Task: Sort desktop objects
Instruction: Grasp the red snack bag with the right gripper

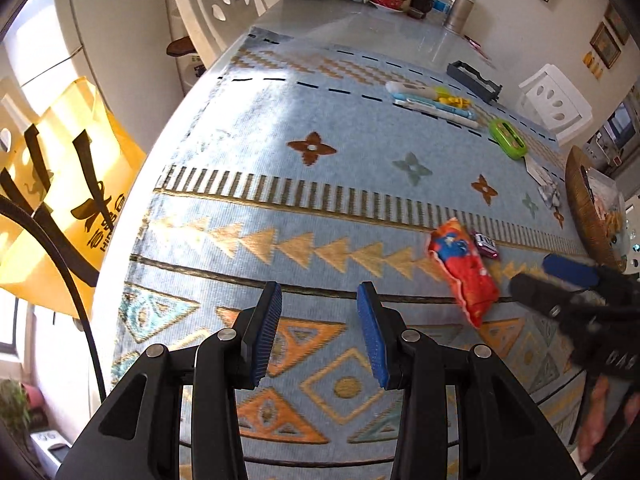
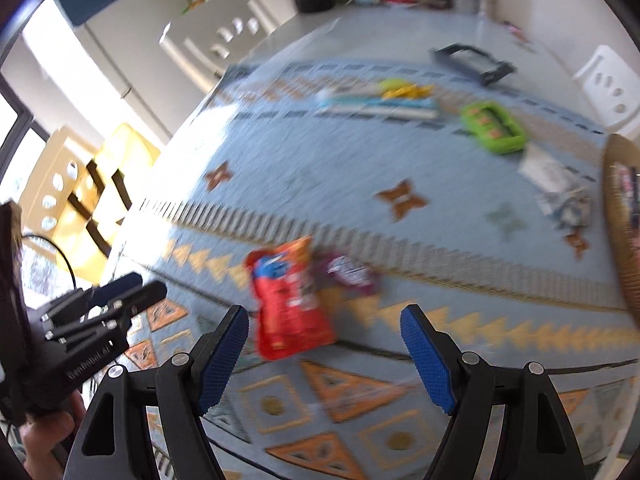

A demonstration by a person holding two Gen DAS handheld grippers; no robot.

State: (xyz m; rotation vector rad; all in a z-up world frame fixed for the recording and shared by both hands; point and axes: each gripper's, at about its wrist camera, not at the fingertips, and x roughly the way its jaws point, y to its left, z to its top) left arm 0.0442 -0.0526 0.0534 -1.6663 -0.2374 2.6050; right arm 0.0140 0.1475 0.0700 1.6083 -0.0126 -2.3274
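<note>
1. Sunlight is falling across a long bench (image 1: 352, 20) that is carrying a patterned blue cloth (image 1: 248, 128), with white chairs standing round it.
2. Lying on the cloth's near half, the red snack pack (image 2: 288, 304) is sitting just ahead of the right gripper (image 2: 324, 356), its near end reaching into the gap between the jaws and a little toward the left one.
3. Its long axis is running away from those jaws, roughly along their pointing line, so the narrow width is facing the pads.
4. A small purple packet (image 2: 352, 274) is lying just beside the pack's far right side.
5. The right jaws are standing spread wide and holding nothing.
6. The left gripper (image 1: 320, 328) is hovering over bare cloth, its jaws partly spread and empty; the pack is lying well off to its right, so the right hand is judged nearer.
7. A woven basket (image 2: 624, 240) is sitting at the right edge, a likely destination.
</note>
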